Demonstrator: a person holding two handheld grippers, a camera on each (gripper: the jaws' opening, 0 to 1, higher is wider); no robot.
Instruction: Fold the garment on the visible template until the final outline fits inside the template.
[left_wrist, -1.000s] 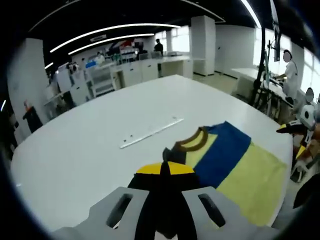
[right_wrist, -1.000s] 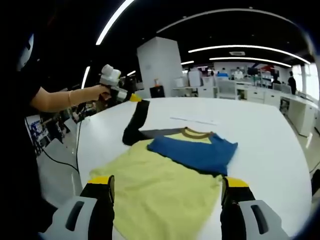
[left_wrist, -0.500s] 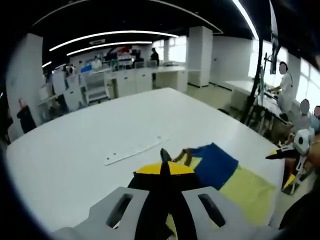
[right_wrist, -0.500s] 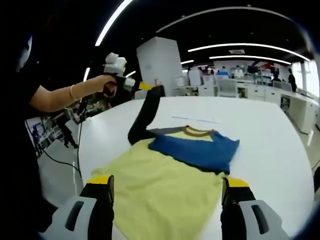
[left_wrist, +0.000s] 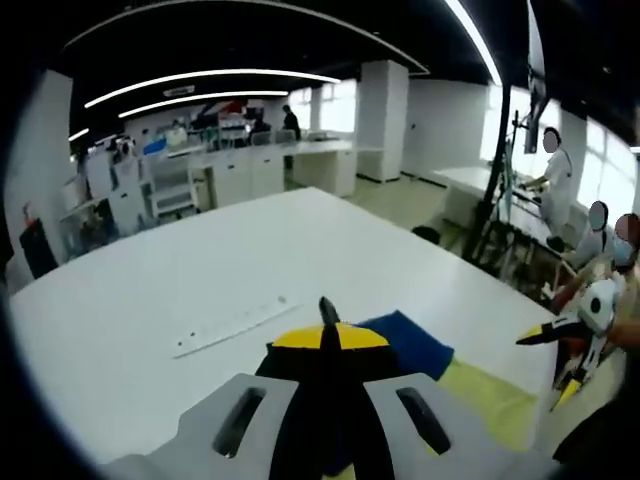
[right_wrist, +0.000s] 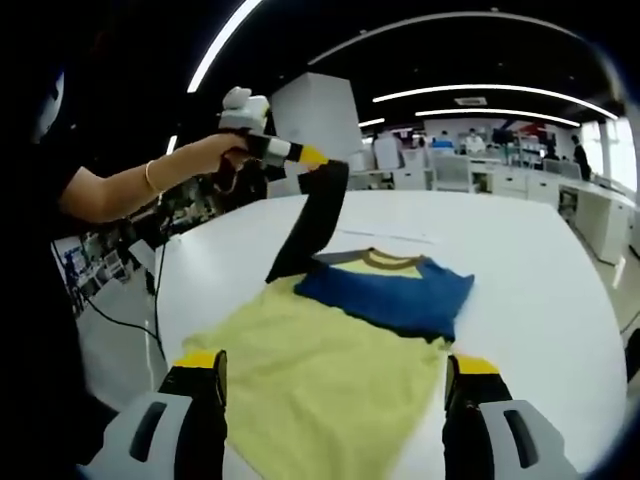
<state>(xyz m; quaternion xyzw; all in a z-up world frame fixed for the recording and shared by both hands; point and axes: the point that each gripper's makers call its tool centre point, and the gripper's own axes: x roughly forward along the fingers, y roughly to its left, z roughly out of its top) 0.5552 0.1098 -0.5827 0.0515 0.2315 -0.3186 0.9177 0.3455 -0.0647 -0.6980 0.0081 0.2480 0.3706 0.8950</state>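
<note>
A pale yellow shirt (right_wrist: 320, 370) lies flat on the white table (right_wrist: 540, 290), brown collar (right_wrist: 385, 262) at the far end. Its blue sleeve (right_wrist: 390, 295) is folded across the chest. My left gripper (right_wrist: 318, 160) is shut on the dark sleeve (right_wrist: 312, 222) and holds it up above the table, the cloth hanging down to the shirt's shoulder. In the left gripper view the dark sleeve (left_wrist: 330, 400) is pinched between the jaws of my left gripper (left_wrist: 328, 322), with the blue sleeve (left_wrist: 405, 340) and yellow cloth (left_wrist: 490, 400) below. My right gripper (right_wrist: 335, 385) stands open above the shirt's hem.
A thin pale strip (left_wrist: 230, 325) lies on the table beyond the collar, also the strip (right_wrist: 385, 238). A person's arm (right_wrist: 140, 190) holds the left gripper. The right gripper (left_wrist: 555, 360) shows at the table's edge. Desks, pillars and people stand in the background.
My left gripper has lifted the dark sleeve off the table and carried it up and toward the shirt's middle. The right gripper has stayed open in place.
</note>
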